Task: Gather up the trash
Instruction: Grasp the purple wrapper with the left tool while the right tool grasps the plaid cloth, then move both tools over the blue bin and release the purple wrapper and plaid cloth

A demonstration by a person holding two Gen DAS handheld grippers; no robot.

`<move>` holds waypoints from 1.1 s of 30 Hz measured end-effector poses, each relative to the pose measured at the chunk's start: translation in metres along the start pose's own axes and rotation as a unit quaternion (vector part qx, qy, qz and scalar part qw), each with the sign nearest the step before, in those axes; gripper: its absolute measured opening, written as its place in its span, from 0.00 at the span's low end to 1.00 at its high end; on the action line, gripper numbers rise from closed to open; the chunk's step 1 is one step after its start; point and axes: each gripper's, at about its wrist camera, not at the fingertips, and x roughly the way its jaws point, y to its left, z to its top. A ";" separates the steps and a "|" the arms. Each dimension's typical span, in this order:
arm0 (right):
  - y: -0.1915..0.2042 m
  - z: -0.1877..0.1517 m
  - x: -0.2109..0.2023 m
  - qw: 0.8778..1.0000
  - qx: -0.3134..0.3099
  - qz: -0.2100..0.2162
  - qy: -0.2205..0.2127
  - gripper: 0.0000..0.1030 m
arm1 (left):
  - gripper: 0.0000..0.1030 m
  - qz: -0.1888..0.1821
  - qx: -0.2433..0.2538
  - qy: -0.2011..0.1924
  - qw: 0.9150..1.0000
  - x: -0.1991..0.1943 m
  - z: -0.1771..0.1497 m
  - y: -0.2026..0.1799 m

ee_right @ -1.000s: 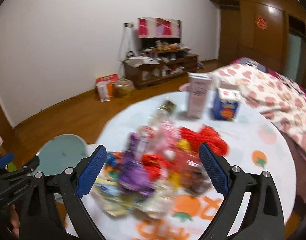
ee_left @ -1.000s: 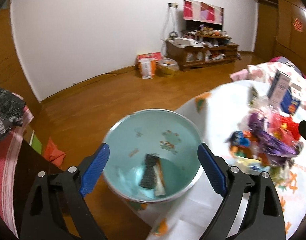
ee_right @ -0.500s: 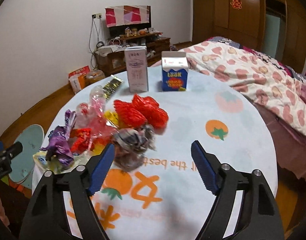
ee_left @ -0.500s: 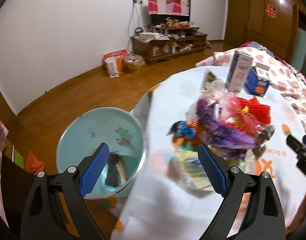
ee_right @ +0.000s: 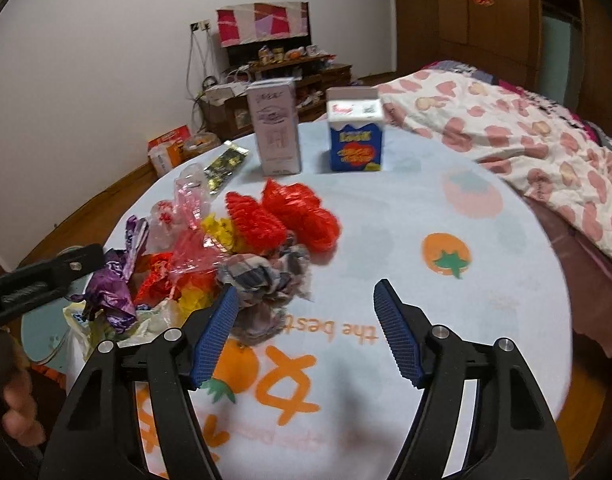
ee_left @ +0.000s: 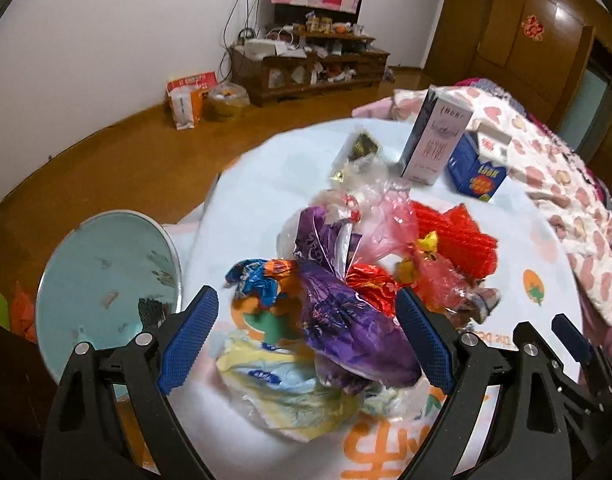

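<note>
The tablecloth [ee_right: 506,320] reads "the best", upside down; the blue carton [ee_right: 356,140] reads "Look".

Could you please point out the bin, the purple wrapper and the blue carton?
bin [ee_left: 106,264], left wrist view, inner wall.
purple wrapper [ee_left: 346,320], left wrist view, crumpled middle.
blue carton [ee_right: 356,148], right wrist view, front face.

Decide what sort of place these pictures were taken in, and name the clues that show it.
Most likely a room in a home, serving as bedroom and living room: a bed with a patterned quilt, a cluttered wooden TV cabinet by the wall, and a round table in a fruit-print cloth.
</note>
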 end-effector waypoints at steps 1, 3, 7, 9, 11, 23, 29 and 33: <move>0.003 0.001 0.004 1.000 -0.003 0.002 0.004 0.68 | 0.79 0.006 -0.001 0.006 1.000 0.006 -0.001 0.000; 0.010 0.002 0.013 1.000 -0.014 0.006 0.011 0.68 | 0.70 0.000 -0.006 0.018 1.000 0.014 -0.003 0.002; 0.021 0.003 0.031 0.999 -0.026 0.014 0.027 0.67 | 0.54 -0.027 -0.011 0.024 0.999 0.018 -0.005 0.005; 0.023 0.002 0.039 0.999 -0.029 0.016 0.036 0.46 | 0.42 -0.038 0.001 0.023 0.999 0.017 -0.006 0.002; 0.019 0.000 0.046 0.998 -0.020 0.027 0.051 0.26 | 0.32 -0.057 0.014 0.015 0.998 0.013 -0.008 -0.002; -0.017 -0.003 -0.016 1.000 0.025 0.017 -0.004 0.06 | 0.19 -0.090 0.051 -0.059 0.993 -0.046 -0.006 -0.004; -0.005 0.010 -0.062 0.998 0.002 0.011 -0.063 0.06 | 0.19 -0.059 0.048 -0.089 0.993 -0.081 -0.008 0.015; 0.021 0.017 -0.074 0.996 -0.024 0.029 -0.080 0.06 | 0.19 -0.013 0.039 -0.101 0.994 -0.095 -0.008 0.041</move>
